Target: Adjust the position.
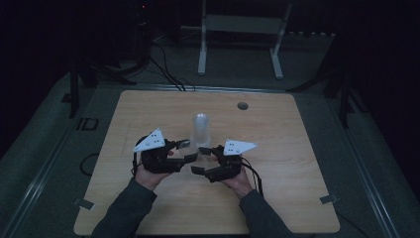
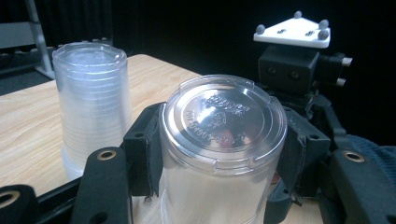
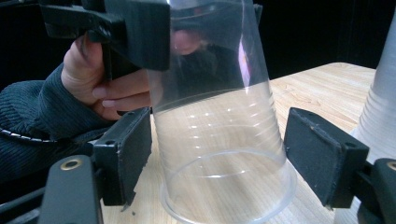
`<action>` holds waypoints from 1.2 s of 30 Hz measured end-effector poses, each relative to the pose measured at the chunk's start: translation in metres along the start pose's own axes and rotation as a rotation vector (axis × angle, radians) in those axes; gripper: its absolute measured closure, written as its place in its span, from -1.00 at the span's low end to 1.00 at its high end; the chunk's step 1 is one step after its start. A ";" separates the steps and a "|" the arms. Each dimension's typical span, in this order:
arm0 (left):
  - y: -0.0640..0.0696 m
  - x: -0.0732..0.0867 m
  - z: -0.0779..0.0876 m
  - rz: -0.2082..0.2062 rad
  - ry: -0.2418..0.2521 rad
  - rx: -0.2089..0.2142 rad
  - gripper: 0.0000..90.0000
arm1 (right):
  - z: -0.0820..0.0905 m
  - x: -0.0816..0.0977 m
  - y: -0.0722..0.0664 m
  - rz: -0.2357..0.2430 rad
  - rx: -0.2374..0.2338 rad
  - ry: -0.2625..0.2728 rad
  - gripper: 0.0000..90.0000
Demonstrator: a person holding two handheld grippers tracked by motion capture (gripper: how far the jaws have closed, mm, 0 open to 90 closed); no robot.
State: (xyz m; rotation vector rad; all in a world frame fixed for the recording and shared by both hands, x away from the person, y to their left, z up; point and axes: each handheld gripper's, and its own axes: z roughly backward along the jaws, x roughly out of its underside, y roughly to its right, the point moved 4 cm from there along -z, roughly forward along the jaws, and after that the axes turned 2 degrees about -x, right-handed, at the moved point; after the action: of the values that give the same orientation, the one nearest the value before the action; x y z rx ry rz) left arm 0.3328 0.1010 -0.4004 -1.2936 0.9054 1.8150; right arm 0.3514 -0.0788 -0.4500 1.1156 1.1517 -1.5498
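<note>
Inverted clear plastic cup (image 2: 219, 154), ribbed wall and embossed round base up, is clamped near its base by the left hand-held gripper (image 2: 219, 158). It is straddled lower down by the right hand-held gripper (image 3: 219, 158), pads spread clear of the wall. Rim is seen at the wood-grain surface (image 3: 322, 84), beside a nested cup stack (image 2: 91, 98).

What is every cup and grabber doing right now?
Single clear cup: upside down, rim near the table, gripped near its base.
Cup stack: upside down, standing on the table, untouched.
Left gripper: shut on the single cup's upper part.
Right gripper: open, jaws either side of the cup's rim end, not touching.
</note>
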 end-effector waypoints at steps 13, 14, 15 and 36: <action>-0.002 -0.001 0.003 0.038 0.044 0.030 -0.09 | -0.002 0.001 0.000 0.001 -0.010 0.002 -0.49; -0.002 -0.001 0.003 0.040 0.045 0.032 -0.09 | -0.002 0.001 0.000 0.004 -0.009 0.000 -0.49; -0.002 0.000 0.003 0.044 0.048 0.035 -0.09 | -0.002 0.001 -0.001 0.006 -0.009 -0.002 -0.49; -0.004 0.004 0.000 0.057 0.024 0.026 -0.21 | -0.003 0.000 -0.005 0.063 0.042 -0.061 -0.29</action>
State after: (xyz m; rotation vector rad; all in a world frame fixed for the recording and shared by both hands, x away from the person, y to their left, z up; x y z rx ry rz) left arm 0.3353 0.1040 -0.4045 -1.2883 0.9843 1.8288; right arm 0.3472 -0.0748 -0.4494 1.1137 1.0382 -1.5547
